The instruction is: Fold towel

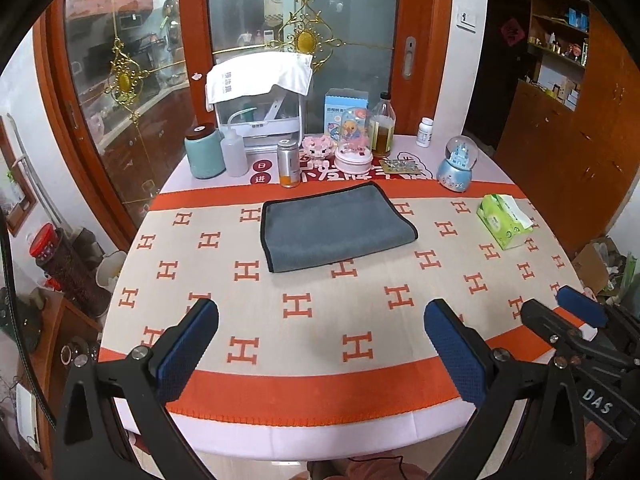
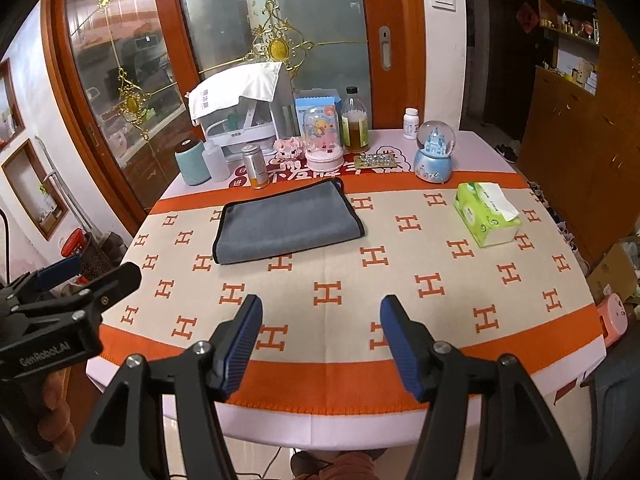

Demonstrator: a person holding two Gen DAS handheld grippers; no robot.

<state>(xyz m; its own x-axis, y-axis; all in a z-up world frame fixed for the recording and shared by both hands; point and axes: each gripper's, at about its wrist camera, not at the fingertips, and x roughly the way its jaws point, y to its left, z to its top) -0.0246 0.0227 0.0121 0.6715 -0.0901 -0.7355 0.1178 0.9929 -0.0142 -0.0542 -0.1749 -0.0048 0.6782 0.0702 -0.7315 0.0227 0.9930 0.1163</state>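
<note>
Risk first: my left gripper (image 1: 322, 344) and my right gripper (image 2: 321, 340) both hang over the near edge of the table (image 1: 248, 436), well apart from the towel (image 1: 336, 226), jaws spread wide and grasping nothing. I judge three failure modes from here. One: pinching the patterned tablecloth (image 1: 360, 392) together with the towel, because both lie flat and in contact, so a low approach could catch both layers. Two: reaching past the far hem and knocking the metal can (image 1: 289, 162) or the pink music box (image 1: 354, 156), which stand near that edge. Three: gripping only the top layer, which would undo the fold instead of adding one.

Towel condition: grey, with a dark bound edge, lying flat on the cloth toward the far middle of the table. It appears already doubled; the right side shows a rounded fold, and a small loop shows at the far right corner in the right wrist view. The green tissue pack (image 2: 486, 214) sits well apart to the right.
</note>
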